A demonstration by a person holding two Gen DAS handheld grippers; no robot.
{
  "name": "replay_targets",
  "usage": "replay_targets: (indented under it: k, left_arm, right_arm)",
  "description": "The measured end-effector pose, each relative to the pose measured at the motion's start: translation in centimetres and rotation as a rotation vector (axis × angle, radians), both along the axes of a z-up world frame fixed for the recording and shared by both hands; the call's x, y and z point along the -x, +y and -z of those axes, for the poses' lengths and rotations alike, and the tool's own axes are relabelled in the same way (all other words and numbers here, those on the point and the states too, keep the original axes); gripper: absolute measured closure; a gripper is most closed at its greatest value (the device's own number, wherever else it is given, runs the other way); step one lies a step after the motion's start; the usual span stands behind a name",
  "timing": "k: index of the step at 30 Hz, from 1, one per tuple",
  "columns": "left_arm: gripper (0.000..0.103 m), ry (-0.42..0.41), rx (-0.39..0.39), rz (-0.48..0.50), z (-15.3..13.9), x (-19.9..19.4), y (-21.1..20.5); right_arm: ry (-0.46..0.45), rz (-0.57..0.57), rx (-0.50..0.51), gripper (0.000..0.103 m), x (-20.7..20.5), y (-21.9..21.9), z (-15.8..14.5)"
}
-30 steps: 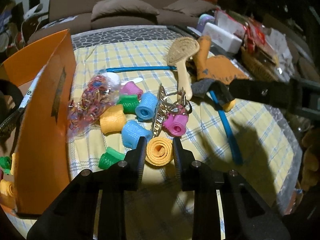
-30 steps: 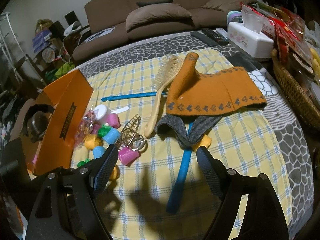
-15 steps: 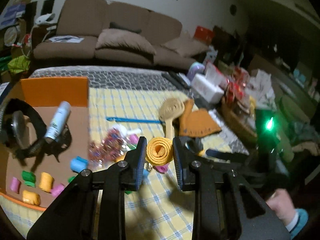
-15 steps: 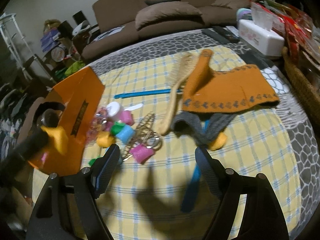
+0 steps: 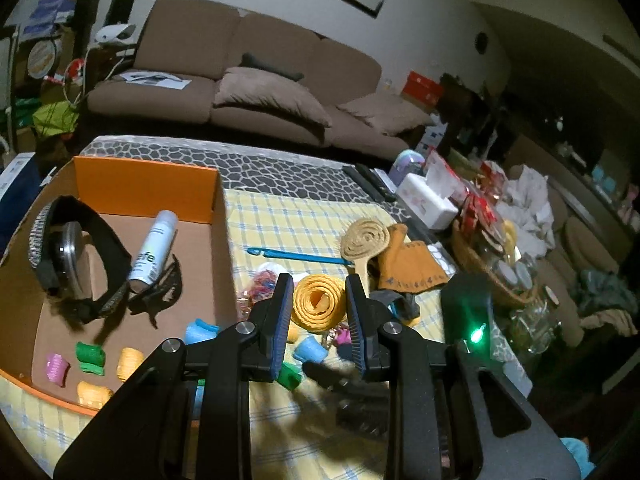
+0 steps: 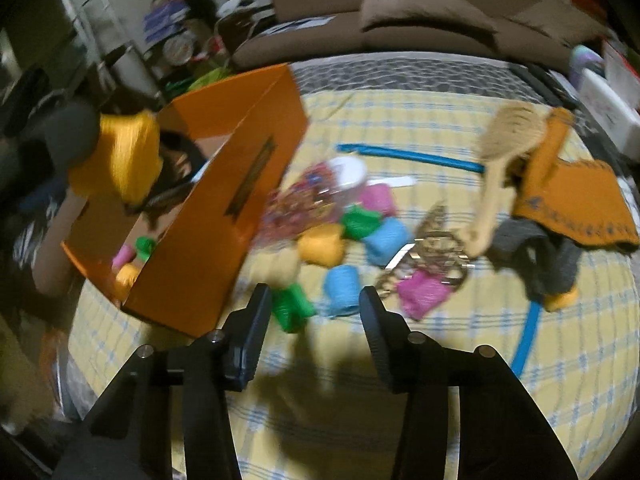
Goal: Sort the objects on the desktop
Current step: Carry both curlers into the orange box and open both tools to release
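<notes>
Left tongs [image 5: 316, 307] clamped on a yellow hair roller [image 5: 319, 302], held in the air near the right wall of the orange box [image 5: 146, 190]. Right tongs [image 6: 314, 316] closing, nothing between the pads; they hang over the loose pile on the yellow checked cloth [image 6: 460, 400].

Box sits at the counter's left edge, open top. Inside: black headband [image 5: 76, 264], white spray bottle [image 5: 153, 250], dark hair claw [image 5: 162, 288], plus rollers along the near wall: pink [image 5: 57, 367], green [image 5: 91, 357], two yellow [image 5: 130, 358], and a blue one [image 5: 199, 330] by the right wall.

Still on the cloth, just beside the box: bag of coloured elastics [image 6: 304, 196], green roller [image 6: 292, 306], blue roller [image 6: 341, 288], more blue, yellow, green and pink rollers, pink roller under a gold hair claw [image 6: 430, 252]. Farther right: wooden hairbrush [image 6: 494, 164], orange felt piece [image 6: 576, 196], blue crochet hook [image 6: 412, 157].

Right-wrist view is motion-blurred.
</notes>
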State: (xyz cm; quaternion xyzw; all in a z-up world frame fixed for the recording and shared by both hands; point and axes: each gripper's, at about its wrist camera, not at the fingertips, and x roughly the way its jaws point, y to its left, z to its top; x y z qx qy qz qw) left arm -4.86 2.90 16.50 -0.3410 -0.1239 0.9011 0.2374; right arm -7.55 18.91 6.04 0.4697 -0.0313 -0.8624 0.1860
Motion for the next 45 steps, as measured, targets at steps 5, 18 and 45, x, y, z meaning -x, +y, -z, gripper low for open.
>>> replay_targets:
  k: [5,18,45]
  left_arm:
    - [0.079,-0.001,-0.020,-0.025,-0.3,0.1,-2.0]
    - [0.079,-0.019,-0.038,-0.072,-0.3,0.2,-6.0]
    - [0.078,-0.194,0.079,-0.143,5.5,2.5,-8.0]
  right_arm:
    - [-0.029,-0.043,-0.051,0.059,0.5,-2.4,1.6]
    - [-0.069,-0.069,-0.148,0.071,0.9,-4.3,4.4]
    - [0.161,-0.152,0.036,0.072,-0.9,-9.0,-3.6]
